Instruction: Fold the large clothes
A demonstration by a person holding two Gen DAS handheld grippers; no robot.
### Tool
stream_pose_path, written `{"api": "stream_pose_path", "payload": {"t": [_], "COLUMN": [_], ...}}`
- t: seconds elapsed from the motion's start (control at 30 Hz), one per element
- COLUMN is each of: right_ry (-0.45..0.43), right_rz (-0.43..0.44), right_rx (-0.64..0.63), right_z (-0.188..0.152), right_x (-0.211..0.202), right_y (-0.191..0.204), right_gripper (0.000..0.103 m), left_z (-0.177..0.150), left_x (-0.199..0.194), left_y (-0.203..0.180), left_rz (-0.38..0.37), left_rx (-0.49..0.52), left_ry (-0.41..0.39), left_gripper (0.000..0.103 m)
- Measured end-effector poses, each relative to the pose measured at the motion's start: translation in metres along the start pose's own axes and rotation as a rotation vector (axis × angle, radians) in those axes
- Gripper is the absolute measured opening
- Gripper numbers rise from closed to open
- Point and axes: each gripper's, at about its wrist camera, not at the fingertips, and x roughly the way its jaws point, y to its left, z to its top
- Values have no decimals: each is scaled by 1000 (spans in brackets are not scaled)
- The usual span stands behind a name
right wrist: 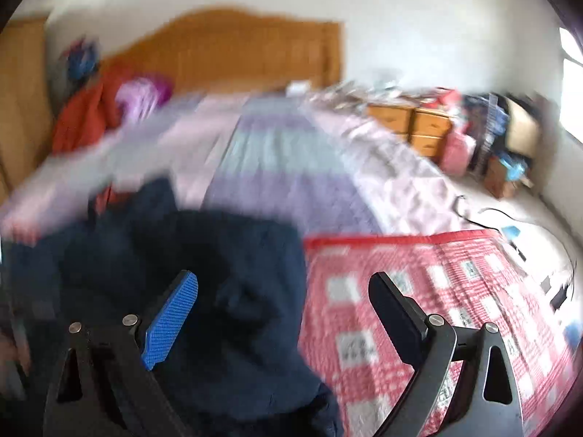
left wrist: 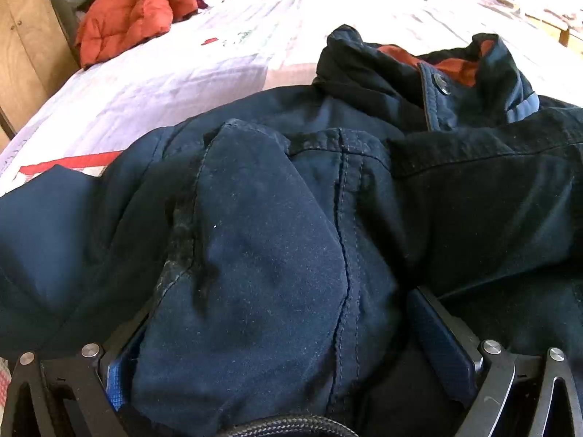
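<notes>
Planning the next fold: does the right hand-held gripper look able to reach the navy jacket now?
Probably yes: the right hand-held gripper is open and empty, the navy jacket lies just beneath, nothing between them.

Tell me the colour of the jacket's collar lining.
Rust orange collar lining, clearest in the left wrist view.

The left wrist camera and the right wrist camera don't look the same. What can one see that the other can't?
Only the left wrist view shows the jacket's snap button and orange lining, with cloth bunched between the left gripper.

Only the right wrist view shows the wooden drawers, the red checked blanket and the open, empty right gripper.

Both show the navy jacket, the bed sheet and the orange puffy coat.
</notes>
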Motion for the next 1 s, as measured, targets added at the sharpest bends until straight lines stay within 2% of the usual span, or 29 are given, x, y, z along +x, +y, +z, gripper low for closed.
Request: {"api": "stream_pose_path", "payload": {"t": [0.03, 0.07, 0.13, 0.17, 0.2, 0.23, 0.27, 0.33, 0.47, 0.57, 0.63, 0.73, 0.8, 0.9, 1.0], "right_ry": [-7, 21, 120, 202, 322, 362, 317, 259, 233, 230, 227, 225, 222, 219, 221], "right_rz": [19, 41, 72, 90, 95, 75, 37, 22, 37, 44, 50, 56, 56, 58, 62], "right_rx": [65, 95, 94, 42, -30, -87, -164, -163, -126, -121, -111, -106, -103, -101, -96], "right_z": [7, 11, 8, -2, -20, -34, -46, -53, -60, -62, -57, -57, -58, -60, -61], "right_x": [4, 14, 43, 65, 91, 99, 98, 90, 80, 80, 80, 85, 85, 82, 82], "right_y": [-5, -5, 10, 25, 43, 57, 69, 69, 59, 55, 52, 57, 56, 55, 54], "right_gripper": [97, 97, 97, 97, 97, 97, 98, 98, 98, 99, 99, 100, 100, 100, 100], "left_z": [-1, -1, 1, 3, 3, 5, 6, 11, 29, 35, 32, 18, 2, -14, -3], "left_x": [-1, -2, -7, -12, -20, -25, -36, -47, -51, -51, -45, -28, -20, -8, -7], "left_y": [-2, -2, -2, 0, 3, 7, 14, 25, 57, 91, 105, 115, 113, 88, 57], "left_rz": [2, 5, 4, -3, -21, -39, -60, -100, -194, -198, -216, -238, -356, -510, -539], "left_rx": [-2, -2, -7, -6, -17, -30, -45, -67, -180, -317, -371, -404, -444, -428, -374], "left_ry": [0, 3, 14, 11, 1, -15, -48, -82, -79, -81, -43, 79, 151, 231, 205], "left_gripper": [103, 103, 103, 103, 103, 103, 103, 103, 103, 103, 103, 103, 103, 103, 103]}}
